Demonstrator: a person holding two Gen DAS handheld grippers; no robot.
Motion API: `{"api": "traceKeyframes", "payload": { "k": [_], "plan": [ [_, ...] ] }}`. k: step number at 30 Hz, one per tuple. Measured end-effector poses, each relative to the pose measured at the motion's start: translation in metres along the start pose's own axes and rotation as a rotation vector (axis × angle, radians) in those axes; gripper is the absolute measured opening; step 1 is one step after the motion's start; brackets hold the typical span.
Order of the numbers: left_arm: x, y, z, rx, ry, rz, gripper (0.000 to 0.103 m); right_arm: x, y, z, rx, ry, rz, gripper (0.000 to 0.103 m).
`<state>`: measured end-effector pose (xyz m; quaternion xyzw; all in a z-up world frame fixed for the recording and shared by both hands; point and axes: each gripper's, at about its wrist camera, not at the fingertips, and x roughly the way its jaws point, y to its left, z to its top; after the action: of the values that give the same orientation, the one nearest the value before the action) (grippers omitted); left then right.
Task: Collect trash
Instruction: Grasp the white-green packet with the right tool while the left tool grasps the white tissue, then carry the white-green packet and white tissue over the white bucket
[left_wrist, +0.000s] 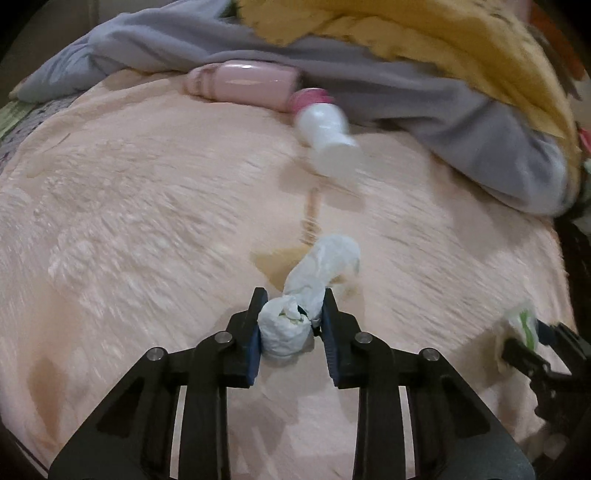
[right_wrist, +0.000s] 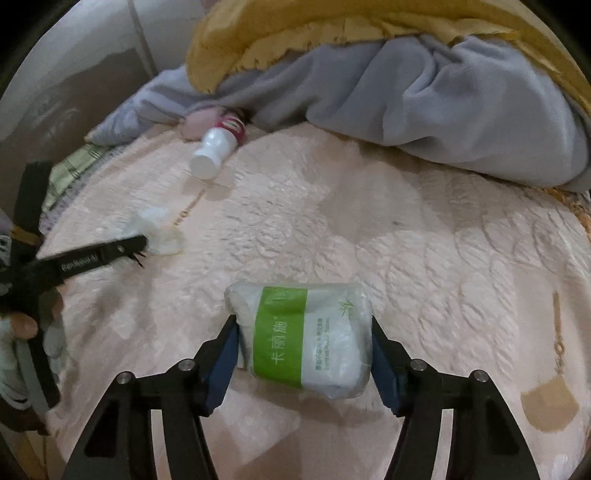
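Note:
My left gripper (left_wrist: 293, 314) is shut on a crumpled white tissue wad (left_wrist: 295, 321) just above the pink bedspread (left_wrist: 147, 221). The wad also shows in the right wrist view (right_wrist: 157, 230) at the left gripper's tip. My right gripper (right_wrist: 304, 332) is shut on a white tissue pack with a green band (right_wrist: 306, 339), its pads pressed against the pack's sides. That pack shows at the right edge of the left wrist view (left_wrist: 522, 325). A white bottle with a pink label (left_wrist: 325, 133) lies on the bed farther back and also shows in the right wrist view (right_wrist: 218, 146).
A pink flask (left_wrist: 240, 83) lies beside the white bottle. A grey blanket (right_wrist: 443, 110) and a yellow blanket (left_wrist: 424, 37) are heaped along the far side of the bed. A green patterned cloth (right_wrist: 74, 166) lies at the bed's left edge.

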<state>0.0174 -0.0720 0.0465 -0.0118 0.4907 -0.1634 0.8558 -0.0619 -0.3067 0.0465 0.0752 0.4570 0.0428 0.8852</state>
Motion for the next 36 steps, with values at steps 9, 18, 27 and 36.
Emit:
{"api": "traceKeyframes", "payload": {
  "k": [9, 18, 27, 36],
  "plan": [
    [-0.045, -0.080, -0.043, 0.108, -0.020, -0.103, 0.026, -0.069, -0.009, -0.043, 0.023, -0.052, -0.012, 0.063],
    [-0.076, -0.145, -0.070, 0.224, -0.046, -0.159, 0.026, -0.125, -0.037, -0.091, 0.087, -0.095, -0.089, 0.063],
    [-0.101, -0.206, -0.092, 0.330, -0.059, -0.215, 0.026, -0.179, -0.068, -0.127, 0.158, -0.142, -0.155, 0.063],
    [-0.119, -0.268, -0.112, 0.457, -0.069, -0.257, 0.026, -0.222, -0.103, -0.159, 0.222, -0.182, -0.224, 0.063]
  ]
}}
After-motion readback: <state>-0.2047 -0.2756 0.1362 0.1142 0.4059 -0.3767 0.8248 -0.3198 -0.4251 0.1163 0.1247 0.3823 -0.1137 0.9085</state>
